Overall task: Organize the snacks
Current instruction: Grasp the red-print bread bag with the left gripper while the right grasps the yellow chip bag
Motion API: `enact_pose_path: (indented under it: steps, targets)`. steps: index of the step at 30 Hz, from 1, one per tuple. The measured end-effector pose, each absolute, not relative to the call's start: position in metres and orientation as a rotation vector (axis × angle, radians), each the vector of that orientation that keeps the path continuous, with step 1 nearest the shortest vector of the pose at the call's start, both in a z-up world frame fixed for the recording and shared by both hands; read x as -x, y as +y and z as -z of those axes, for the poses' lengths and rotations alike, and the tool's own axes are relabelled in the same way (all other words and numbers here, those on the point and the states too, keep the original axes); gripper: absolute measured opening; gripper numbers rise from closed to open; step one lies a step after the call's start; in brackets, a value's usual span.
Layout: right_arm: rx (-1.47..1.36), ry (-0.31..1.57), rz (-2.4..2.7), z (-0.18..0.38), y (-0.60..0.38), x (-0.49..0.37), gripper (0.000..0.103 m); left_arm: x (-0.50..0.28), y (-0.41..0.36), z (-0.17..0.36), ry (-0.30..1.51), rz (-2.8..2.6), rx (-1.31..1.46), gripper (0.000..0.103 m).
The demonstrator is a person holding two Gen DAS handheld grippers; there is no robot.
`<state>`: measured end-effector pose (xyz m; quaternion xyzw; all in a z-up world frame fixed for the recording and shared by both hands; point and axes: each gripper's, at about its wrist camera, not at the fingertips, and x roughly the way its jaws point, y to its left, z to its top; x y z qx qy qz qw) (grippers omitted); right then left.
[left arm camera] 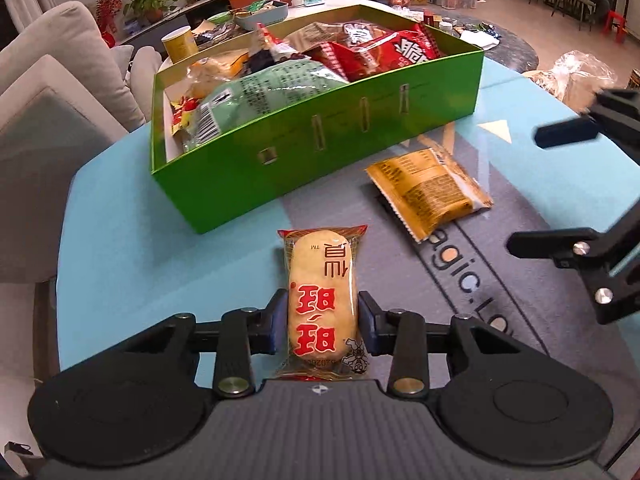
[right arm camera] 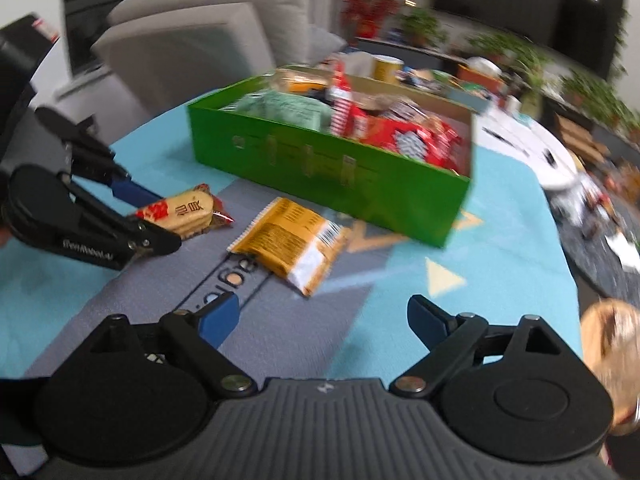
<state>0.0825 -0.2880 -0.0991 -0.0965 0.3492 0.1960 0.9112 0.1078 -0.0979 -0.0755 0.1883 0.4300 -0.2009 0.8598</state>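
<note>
I hold the rice cracker packet [left arm camera: 323,304] between the blue pads of my left claw [left arm camera: 323,322], which presses it from both sides; the packet lies on the mat [left arm camera: 120,240], just near of the green box [left arm camera: 320,168]. My right claw [right arm camera: 322,320] stands wide with nothing between its fingers, and it hangs over the mat on the near side of the yellow packet [right arm camera: 296,240].

I judge the task is mostly done: the box is already full of bags, red ones at the right, a pale green one at the left. Two snacks are left outside, the cracker that I grip and the yellow packet, which lies flat on the mat, near the box but not touching it.

The left view shows the grip sharply, and the box contents from above. The right view is blurred, but it shows my left claw from the side, with the far end of the cracker packet sticking out past the fingers, and the bare mat between my right claw and the yellow packet.
</note>
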Motion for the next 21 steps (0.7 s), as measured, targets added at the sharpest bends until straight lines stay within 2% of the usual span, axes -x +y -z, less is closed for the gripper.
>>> enact_pose_path:
  steps: [10, 21]
  targets:
    - [0.376, 0.693, -0.573, 0.106, -0.269, -0.127, 0.098, -0.115, -0.094, 0.079, 0.875, 0.465, -0.387, 0.039]
    - [0.38, 0.749, -0.709, 0.112, -0.258, -0.152, 0.101, -0.125, -0.089, 0.081, 0.858, 0.496, -0.363, 0.042]
